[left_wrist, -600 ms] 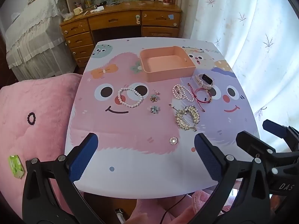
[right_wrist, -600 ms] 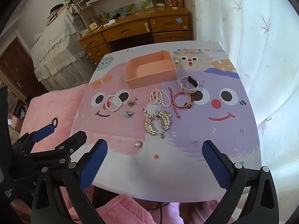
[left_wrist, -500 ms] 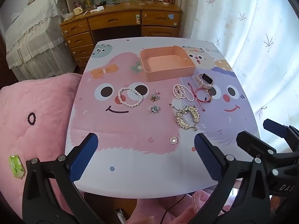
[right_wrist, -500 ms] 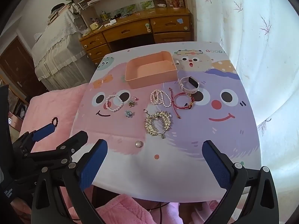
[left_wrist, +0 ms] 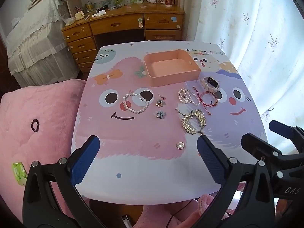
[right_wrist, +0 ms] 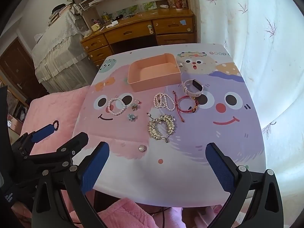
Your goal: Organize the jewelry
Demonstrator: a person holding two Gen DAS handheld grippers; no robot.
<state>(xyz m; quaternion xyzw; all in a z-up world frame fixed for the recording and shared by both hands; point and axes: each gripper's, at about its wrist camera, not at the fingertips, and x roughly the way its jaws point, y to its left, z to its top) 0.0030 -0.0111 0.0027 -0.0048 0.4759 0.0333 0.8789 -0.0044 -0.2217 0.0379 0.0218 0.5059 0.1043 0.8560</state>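
Observation:
An empty peach tray (left_wrist: pixel 187 73) (right_wrist: pixel 136 84) stands at the back of a small cartoon-print table (left_wrist: pixel 133 163) (right_wrist: pixel 171 180). In front of it lie a pearl bracelet (left_wrist: pixel 135 103) (right_wrist: pixel 116 106), two flower charms (left_wrist: pixel 160 114) (right_wrist: pixel 131 117), a coiled pearl strand (left_wrist: pixel 187 96) (right_wrist: pixel 163 101), a red cord bracelet (left_wrist: pixel 208 100) (right_wrist: pixel 187 106), a white smartwatch (left_wrist: pixel 210 83) (right_wrist: pixel 193 88), a gold comb (left_wrist: pixel 193 121) (right_wrist: pixel 161 127) and a round pearl stud (left_wrist: pixel 180 145) (right_wrist: pixel 142 148). My left gripper (left_wrist: pixel 147 160) and right gripper (right_wrist: pixel 156 168) hover open and empty above the table's near edge.
A pink cushion (left_wrist: pixel 38 117) with a dark bead ring (left_wrist: pixel 35 125) lies left of the table. A wooden desk with drawers (left_wrist: pixel 123 28) stands behind, a white curtain (left_wrist: pixel 256 38) hangs on the right, a covered bed (left_wrist: pixel 28 43) is at far left.

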